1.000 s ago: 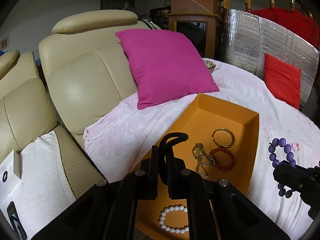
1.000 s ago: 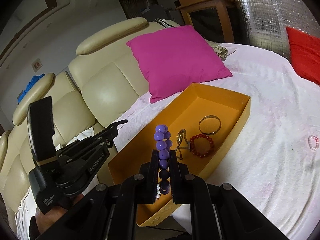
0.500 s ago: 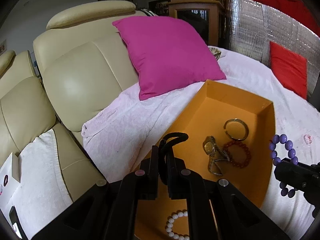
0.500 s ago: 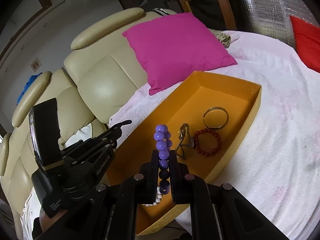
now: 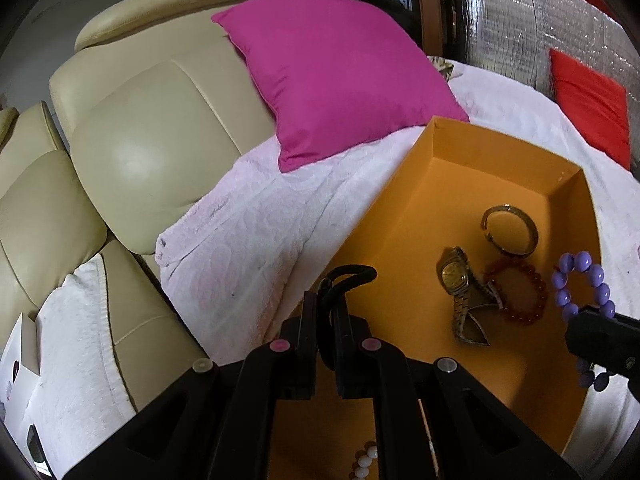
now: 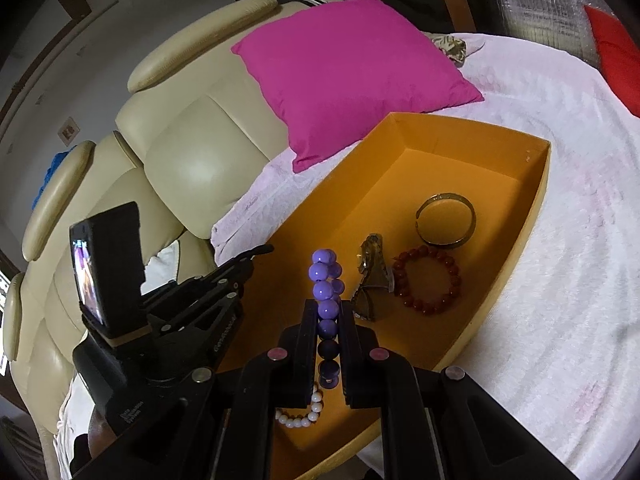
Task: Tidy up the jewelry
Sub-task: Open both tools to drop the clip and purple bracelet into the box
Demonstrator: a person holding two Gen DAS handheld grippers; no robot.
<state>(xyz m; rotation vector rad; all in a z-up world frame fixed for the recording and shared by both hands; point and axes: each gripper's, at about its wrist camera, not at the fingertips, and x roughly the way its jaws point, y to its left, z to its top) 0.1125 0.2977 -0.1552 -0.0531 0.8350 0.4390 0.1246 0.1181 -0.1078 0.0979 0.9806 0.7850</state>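
Observation:
An orange box (image 5: 436, 184) (image 6: 532, 216) lies on a pink-white cloth. In it are a gold watch (image 5: 454, 276) (image 6: 370, 276), a red bead bracelet (image 5: 520, 292) (image 6: 426, 280), a gold bangle (image 5: 510, 230) (image 6: 446, 220) and a white bead bracelet (image 5: 364, 462) (image 6: 302, 414). My left gripper (image 5: 326, 312) is shut on a black band (image 5: 348, 274), over the box's left edge. My right gripper (image 6: 328, 320) is shut on a purple bead bracelet (image 6: 324, 288) (image 5: 580, 284), held above the box's near part.
A magenta pillow (image 5: 344, 72) (image 6: 348, 76) leans on a cream leather sofa (image 5: 152, 128) (image 6: 188, 152) behind the box. A red cushion (image 5: 588, 100) and a silver foil panel (image 5: 516, 20) stand at the back right. The cloth (image 6: 568, 280) spreads right of the box.
Both grippers have moved forward and to the left toward the box, each still holding its piece. The purple bracelet now hangs over the box rather than beside it.

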